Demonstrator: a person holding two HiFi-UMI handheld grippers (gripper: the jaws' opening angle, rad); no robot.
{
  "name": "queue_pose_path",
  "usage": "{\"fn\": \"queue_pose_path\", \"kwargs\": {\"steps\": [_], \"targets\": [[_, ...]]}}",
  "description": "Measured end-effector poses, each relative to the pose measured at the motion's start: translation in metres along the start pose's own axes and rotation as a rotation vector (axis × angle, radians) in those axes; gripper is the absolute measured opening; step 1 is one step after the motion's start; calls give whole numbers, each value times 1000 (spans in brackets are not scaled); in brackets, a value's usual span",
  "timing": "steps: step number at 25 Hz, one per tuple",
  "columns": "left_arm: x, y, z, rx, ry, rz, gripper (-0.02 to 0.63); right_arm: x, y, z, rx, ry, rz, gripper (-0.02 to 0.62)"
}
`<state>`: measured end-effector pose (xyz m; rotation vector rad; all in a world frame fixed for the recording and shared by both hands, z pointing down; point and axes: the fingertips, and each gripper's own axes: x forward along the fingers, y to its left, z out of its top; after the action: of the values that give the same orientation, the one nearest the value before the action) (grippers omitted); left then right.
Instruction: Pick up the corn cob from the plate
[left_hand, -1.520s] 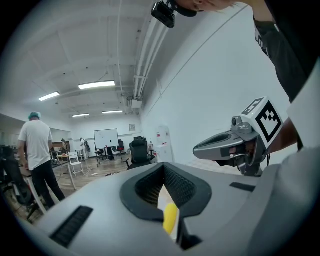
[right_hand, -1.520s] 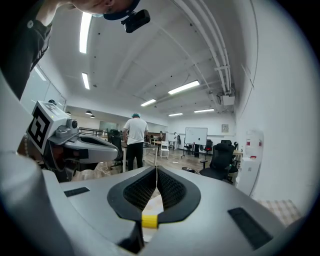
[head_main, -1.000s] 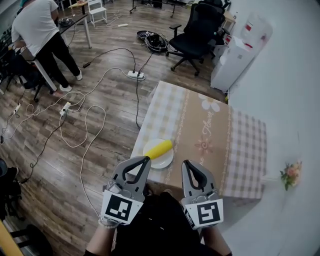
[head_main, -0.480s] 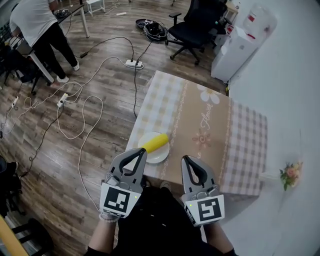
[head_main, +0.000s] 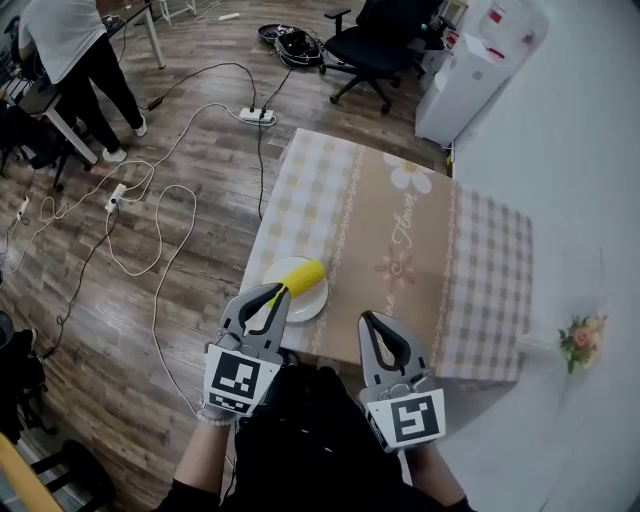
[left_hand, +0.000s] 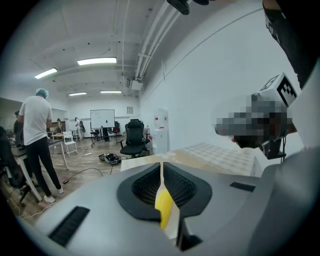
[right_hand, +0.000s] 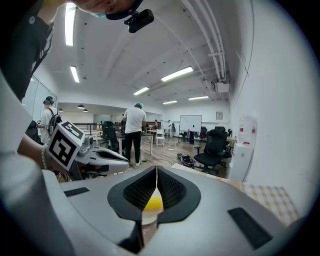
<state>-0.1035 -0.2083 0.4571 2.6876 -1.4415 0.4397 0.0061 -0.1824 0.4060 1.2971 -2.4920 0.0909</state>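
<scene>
In the head view, the tip of the left tongs (head_main: 279, 294) covers the near end of the yellow corn cob (head_main: 303, 276). It also hides the near left rim of the round white plate (head_main: 312, 300) on which the cob lies slantwise. Whether that tip touches the cob cannot be told. The plate sits at the near left corner of the counter (head_main: 400, 200), which is spread with a tan flowered and checked cloth.

In each gripper view the cob is only a yellow sliver seen through the gap under the jaws. The counter's far part is cut off by the grey bodies.

Both tongs are held side by side in front of the person, pointing away and slightly down. The left pair has its jaws pressed together with nothing between them. The right tongs (head_main: 367, 319) are likewise closed and empty. They hang over the counter's near edge, to the right of the plate and apart from it.
</scene>
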Motion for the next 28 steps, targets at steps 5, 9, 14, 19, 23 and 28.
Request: {"fn": "queue_pose_path", "kwargs": {"steps": [5,9,14,19,23,28], "targets": [[21,-8,-29,26,87,-57,28,-3,-7,-8,10,28,-19,41],[37,-14,-57,27,160,-100,97,-6,-14,-11,19,23,-41,42],[55,-18,-93,16,257,-125,167,-7,-18,-19,30,42,-50,43],[73,-23,-123,57,347,-150,246,-6,-23,-18,40,70,-67,42],[84,-25,-141,64,395,-172,258,-7,-23,-21,37,77,-57,42],[99,-22,-161,56,445,-168,262,-11,-28,-28,38,94,-73,42]]}}
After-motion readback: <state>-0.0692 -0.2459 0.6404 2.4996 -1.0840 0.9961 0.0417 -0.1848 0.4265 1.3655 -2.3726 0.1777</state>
